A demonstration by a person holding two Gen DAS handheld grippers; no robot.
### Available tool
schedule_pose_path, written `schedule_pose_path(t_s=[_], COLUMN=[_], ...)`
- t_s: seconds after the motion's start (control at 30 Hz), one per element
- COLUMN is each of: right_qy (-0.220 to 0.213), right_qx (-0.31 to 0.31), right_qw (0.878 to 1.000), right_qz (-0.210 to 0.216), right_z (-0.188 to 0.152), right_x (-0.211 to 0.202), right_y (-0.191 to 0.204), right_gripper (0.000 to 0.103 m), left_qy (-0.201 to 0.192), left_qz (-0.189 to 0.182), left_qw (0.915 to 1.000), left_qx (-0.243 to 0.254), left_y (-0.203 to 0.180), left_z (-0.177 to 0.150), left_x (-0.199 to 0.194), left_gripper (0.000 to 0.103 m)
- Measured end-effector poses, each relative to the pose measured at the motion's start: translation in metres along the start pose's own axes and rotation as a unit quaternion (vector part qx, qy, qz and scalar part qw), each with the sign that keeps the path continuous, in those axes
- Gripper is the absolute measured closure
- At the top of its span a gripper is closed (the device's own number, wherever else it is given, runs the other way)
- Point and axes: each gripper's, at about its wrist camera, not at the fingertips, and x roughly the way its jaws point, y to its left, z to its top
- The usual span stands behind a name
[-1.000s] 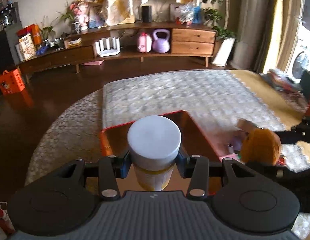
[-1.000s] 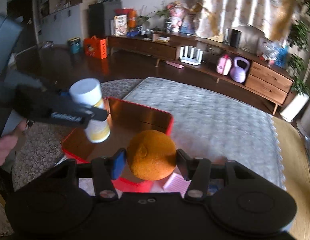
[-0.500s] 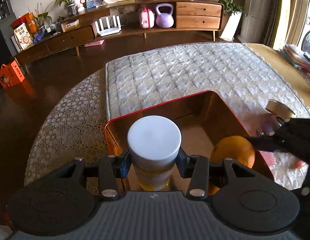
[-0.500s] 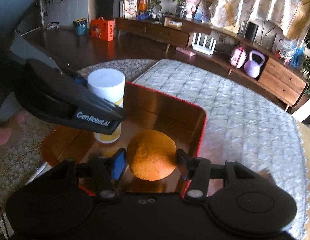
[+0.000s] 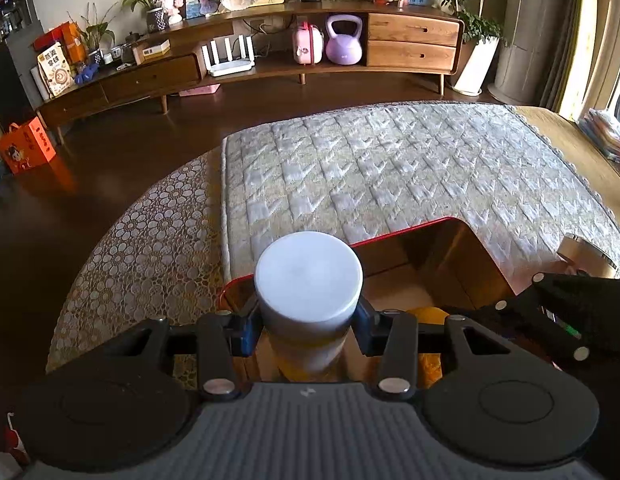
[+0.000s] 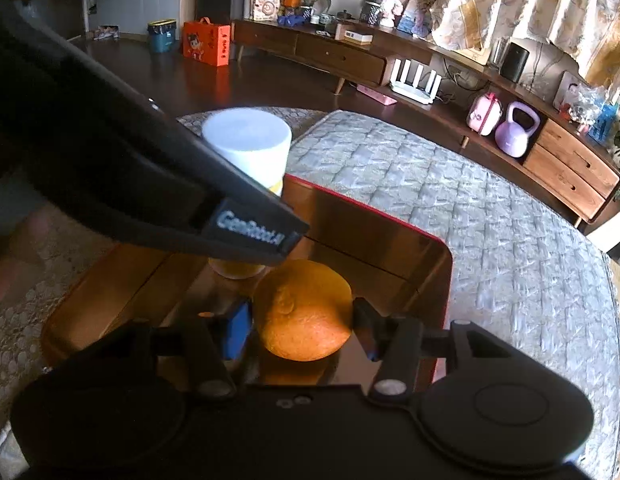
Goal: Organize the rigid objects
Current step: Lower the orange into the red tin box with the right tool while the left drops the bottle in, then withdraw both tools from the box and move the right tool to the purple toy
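My left gripper [image 5: 308, 330] is shut on a white-capped bottle [image 5: 308, 276] with a yellow body, held upright inside a red-rimmed box [image 5: 413, 229] with a shiny brown interior. From the right wrist view the same bottle [image 6: 248, 140] stands at the box's left side, its base low near the floor. My right gripper [image 6: 302, 328] is shut on an orange [image 6: 304, 310], low inside the red-rimmed box [image 6: 445, 252]. The left gripper's black body [image 6: 150, 184] crosses that view. A sliver of the orange [image 5: 425, 314] shows behind my left fingers.
The box sits on a quilted grey mat [image 5: 389, 168] over a lace cloth [image 5: 150, 248] on a round table. A small round tin [image 5: 585, 248] lies to the right of the box. A long wooden sideboard [image 5: 270, 60] lines the far wall.
Both grippers came forward and down over the box. The bottle and the orange, earlier above its near rim, now hang low inside it. Both grips are unchanged.
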Motion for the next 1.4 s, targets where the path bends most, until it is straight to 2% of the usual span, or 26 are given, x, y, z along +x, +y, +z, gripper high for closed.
schedule_pose_path(t_s=[0.13,0.27,0.47,0.57,0.7,0.83,1.07,1.17,1.4], right_qy=[0.007,-0.002,-0.015,-0.025,-0.033,-0.044,-0.06,-0.067,-0.085], right_qx=[0.018,0.022,0.024,0.032,0.047,0.068,0.095,0.104,0.119], right_qw=[1.0,1.0,1.0,0.999,0.998,0.997,0.993,0.992,0.988], right_qz=[0.0,0.0,0.003,0.006,0.011,0.02,0.035,0.039,0.045], right_z=[-0.004,-0.006,-0.006,-0.008,-0.009,-0.008,-0.014,-0.022,-0.046], right_x=[0.002,-0.004,-0.021,-0.031,-0.044,-0.059,-0.09,-0.106,-0.146], right_y=[-0.003,-0.006,-0.011,-0.013,-0.017,-0.022,-0.036,-0.045,-0.063], right_gripper=[0.05,0.04,0.032,0.026,0.024,0.017,0.011,0.006,0.002], left_qy=[-0.003,0.0,0.003,0.005,-0.005,-0.008,-0.019,-0.025,-0.042], left_qz=[-0.001,0.0,0.006,0.009,0.008,0.007,0.001,-0.005,-0.023], left_qw=[1.0,0.9999,0.9998,0.9998,0.9999,0.9998,0.9997,0.9996,0.9988], left_qx=[-0.007,-0.016,-0.018,-0.02,-0.015,-0.019,-0.016,-0.014,-0.014], left_y=[0.003,0.004,0.004,0.002,0.0,-0.001,-0.005,-0.008,-0.02], left_z=[-0.001,-0.003,-0.006,-0.009,-0.013,-0.015,-0.025,-0.03,-0.041], left_x=[0.001,0.002,-0.001,-0.005,-0.015,-0.025,-0.049,-0.06,-0.085], left_gripper=[0.059,0.059,0.058,0.05,0.038,0.037,0.033,0.033,0.025])
